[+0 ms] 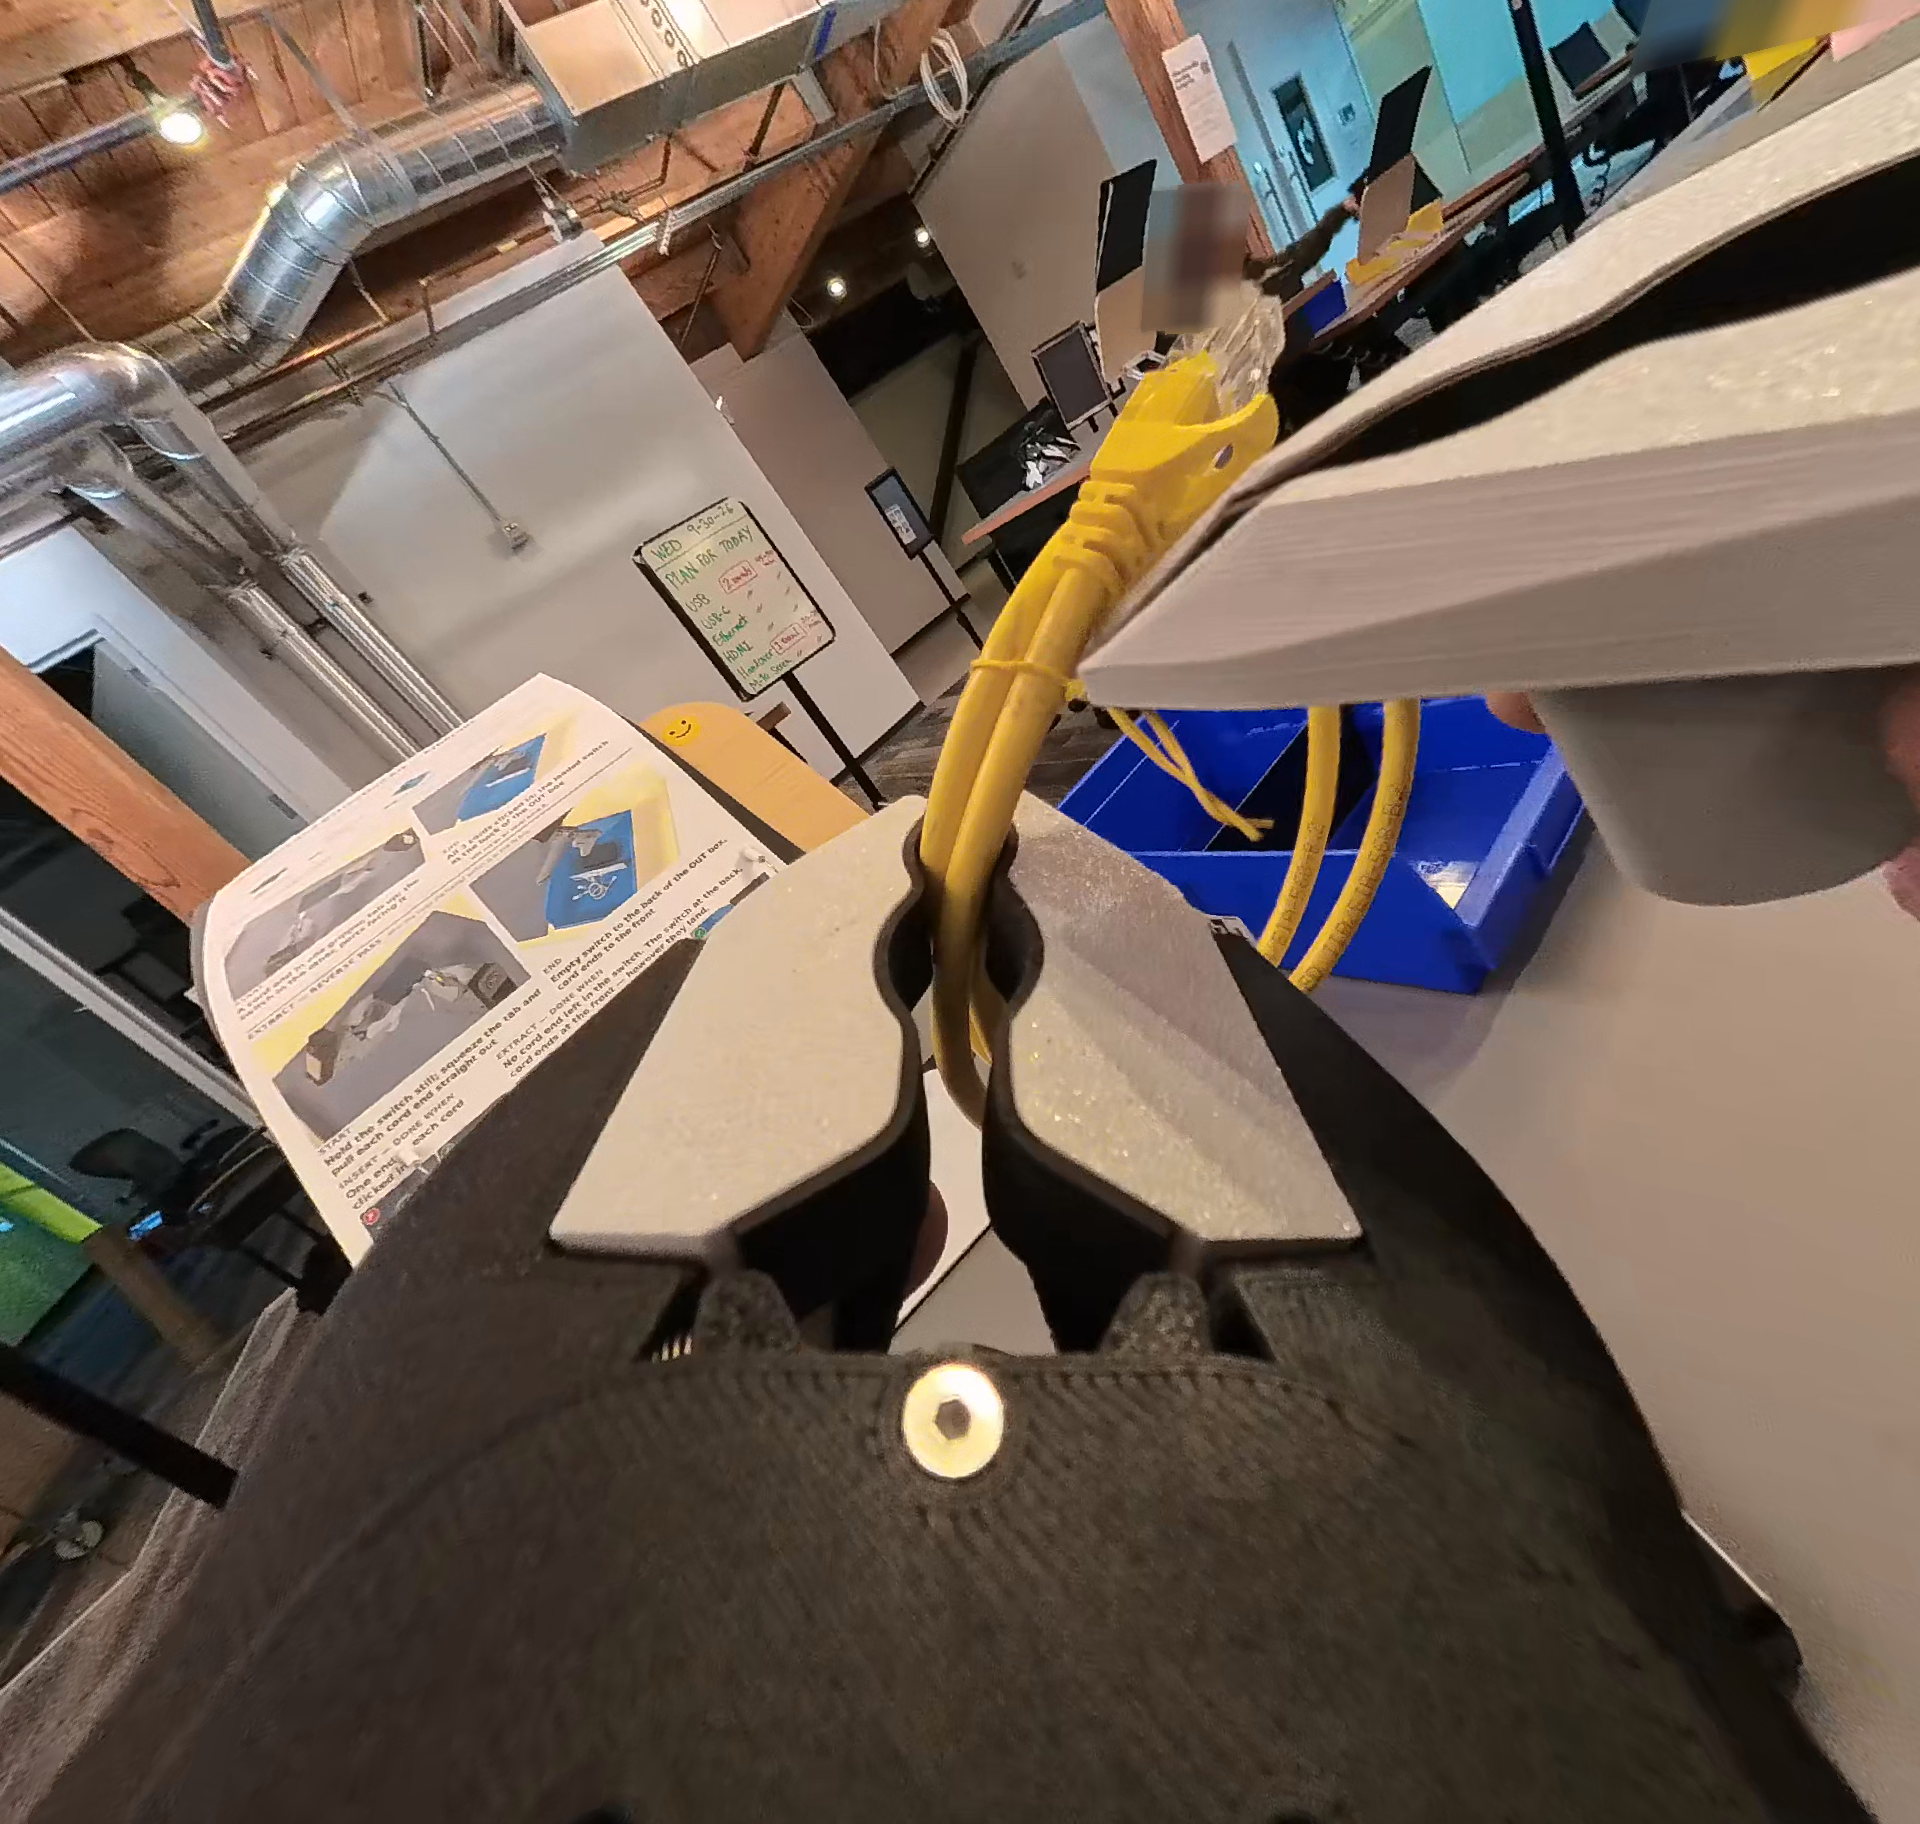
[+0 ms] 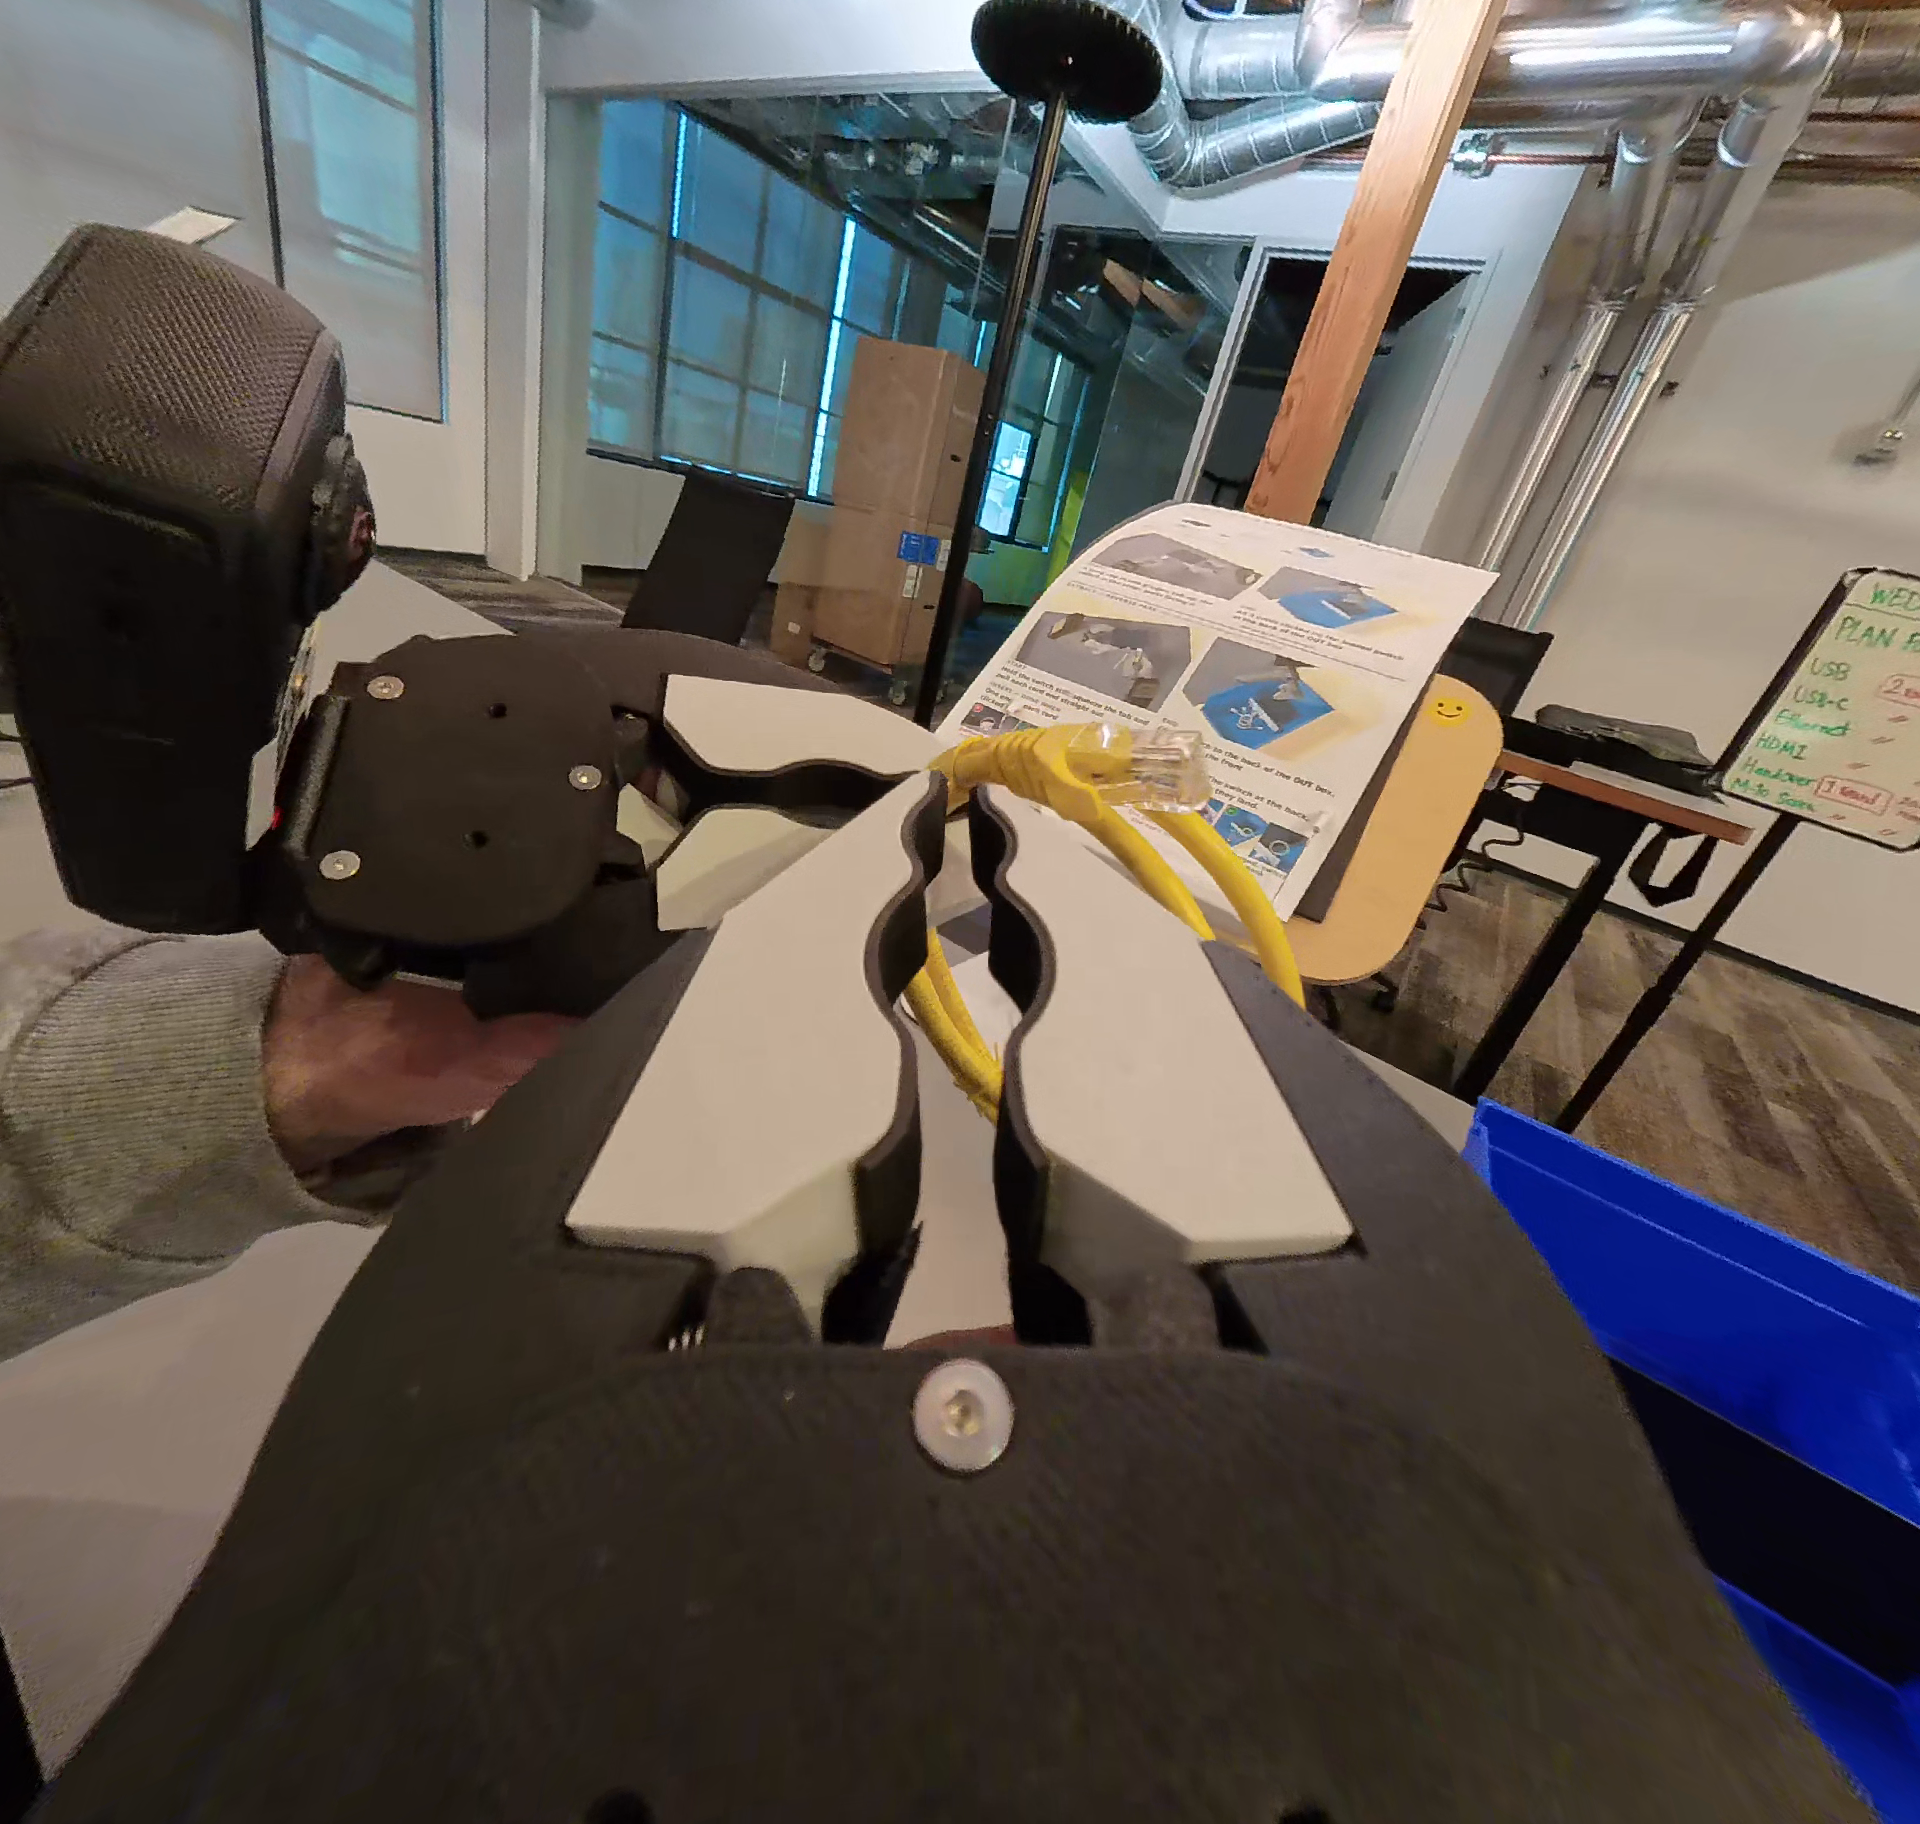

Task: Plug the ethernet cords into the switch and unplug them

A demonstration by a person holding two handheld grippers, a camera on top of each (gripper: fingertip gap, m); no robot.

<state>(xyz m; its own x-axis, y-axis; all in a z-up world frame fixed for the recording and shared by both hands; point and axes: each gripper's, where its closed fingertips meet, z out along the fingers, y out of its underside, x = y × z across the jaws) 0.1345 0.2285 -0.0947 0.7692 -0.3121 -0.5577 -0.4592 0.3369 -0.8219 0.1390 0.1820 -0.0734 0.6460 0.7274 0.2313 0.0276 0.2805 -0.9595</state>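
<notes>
1. Left gripper (image 1: 961, 901): fingers pressed together on the yellow ethernet cord (image 1: 1049, 631). The doubled strands run up through the notch between the fingertips.
2. The cord is a small bundle cinched by a thin yellow tie (image 1: 1023, 671). It is held up in the air, above the grey table (image 1: 1662, 1203).
3. Right gripper (image 2: 961, 818): fingers nearly closed near the cord's connector end. From its own camera a narrow gap shows at the tips, and the cord loops pass behind them, so I cannot tell if it is pinching.
4. Clear plug (image 2: 1164, 777) with its yellow boot sticks out to the right of the right gripper's tips, free of any port.
5. Blue bin (image 1: 1455, 870) sits on the table near its far edge, beyond the cord.
6. Printed instruction sheet (image 2: 1226, 652) stands propped at the table's far edge; whiteboard (image 1: 738, 600) on a stand behind it
</notes>
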